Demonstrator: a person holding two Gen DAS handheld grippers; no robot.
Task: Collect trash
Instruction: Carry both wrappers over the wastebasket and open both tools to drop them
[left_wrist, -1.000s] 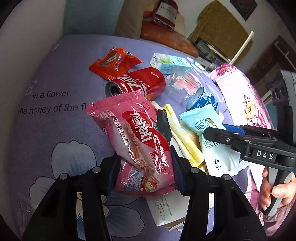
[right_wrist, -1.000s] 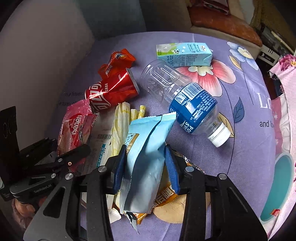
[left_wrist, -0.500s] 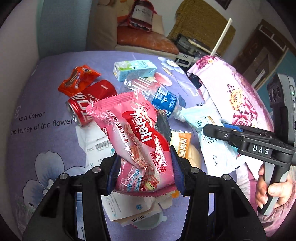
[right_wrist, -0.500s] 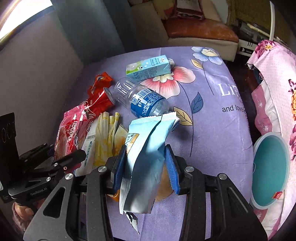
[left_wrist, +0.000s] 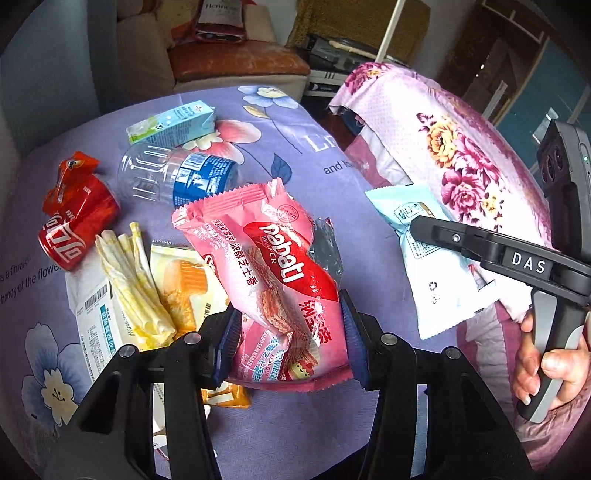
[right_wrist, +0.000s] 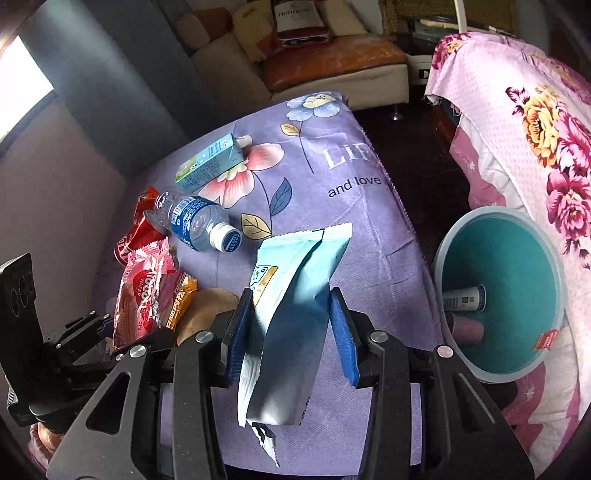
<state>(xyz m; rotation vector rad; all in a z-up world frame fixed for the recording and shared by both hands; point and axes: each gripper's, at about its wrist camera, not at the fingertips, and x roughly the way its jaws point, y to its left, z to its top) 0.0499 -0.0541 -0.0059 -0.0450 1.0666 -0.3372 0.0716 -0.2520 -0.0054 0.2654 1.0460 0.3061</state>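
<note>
My left gripper (left_wrist: 288, 332) is shut on a pink wafer wrapper (left_wrist: 273, 266), held above the purple flowered tablecloth (left_wrist: 295, 147). My right gripper (right_wrist: 291, 332) is shut on a light blue snack packet (right_wrist: 291, 295); the same packet (left_wrist: 432, 254) shows at the right of the left wrist view. A teal bin (right_wrist: 509, 295) with a tube inside stands on the floor to the right of the table. On the cloth lie a clear water bottle (right_wrist: 195, 221), a milk carton (right_wrist: 210, 162), a red cola can (left_wrist: 77, 229), an orange-red wrapper (left_wrist: 70, 173) and yellow wrappers (left_wrist: 136, 288).
A pink flowered blanket (right_wrist: 524, 129) covers furniture right of the bin. A sofa with an orange cushion (right_wrist: 332, 59) stands behind the table. A white receipt (left_wrist: 96, 317) and an orange packet (left_wrist: 184, 288) lie under the left gripper. A person's hand (left_wrist: 546, 365) holds the right gripper's handle.
Both grippers have carried their packets to the right, away from the pile and toward the table's right edge. The teal bin has come fully into the right wrist view.
</note>
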